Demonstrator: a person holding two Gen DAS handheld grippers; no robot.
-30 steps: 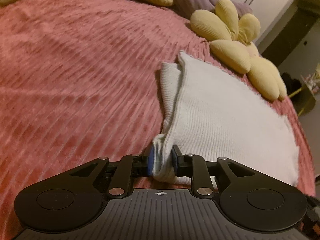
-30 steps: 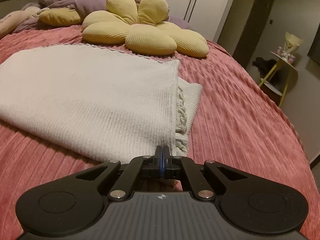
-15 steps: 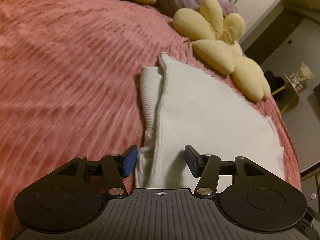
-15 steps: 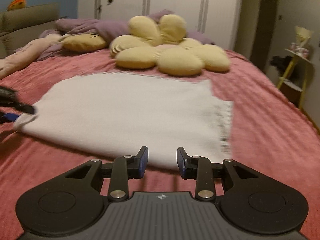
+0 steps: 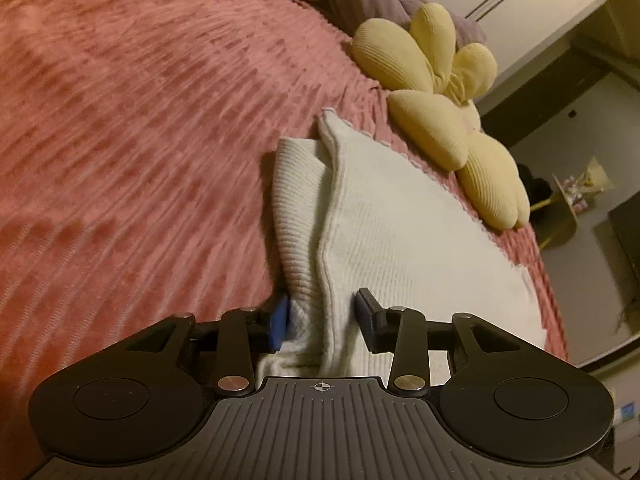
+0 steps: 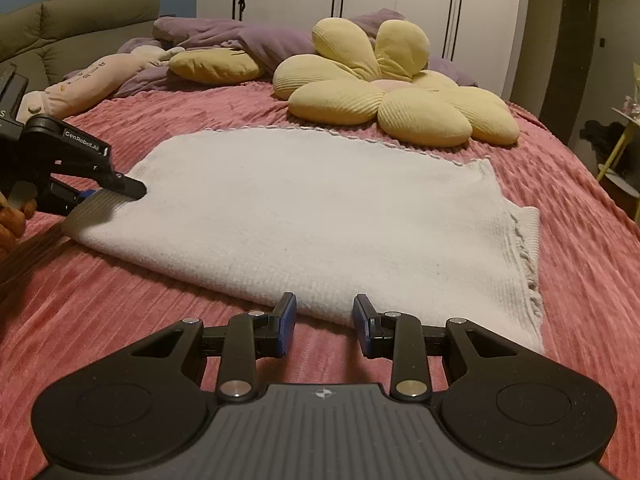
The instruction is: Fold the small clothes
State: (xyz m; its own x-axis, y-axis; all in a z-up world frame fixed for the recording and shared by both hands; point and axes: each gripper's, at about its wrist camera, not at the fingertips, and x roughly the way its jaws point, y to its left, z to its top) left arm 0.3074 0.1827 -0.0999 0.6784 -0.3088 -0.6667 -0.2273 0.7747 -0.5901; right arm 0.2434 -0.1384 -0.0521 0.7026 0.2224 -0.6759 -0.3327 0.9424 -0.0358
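A second ago both grippers were pinching corners of the white knit garment (image 6: 320, 216); both have since let go. The right gripper (image 6: 325, 326) has opened and backed off: its jaws stand spread with nothing between them, pointing at the garment's near folded edge at twelve o'clock. The left gripper (image 5: 322, 320) spread wide, then its jaws have just been closing again; the garment's ribbed corner lies between them, the left pad against the cloth and the right pad seemingly just clear of it, so it looks like a fresh bite not yet made. That suggests one fold is laid and the next is being set up. The garment lies flat, folded over, on the pink ribbed bedspread (image 5: 132, 128), with the flower cushion (image 6: 396, 92) just beyond it at twelve to one o'clock. Count: one garment, two grippers, one flower cushion, one oval yellow cushion (image 6: 214, 65), one pale pink soft toy (image 6: 86, 88), one purple blanket (image 6: 248, 42).
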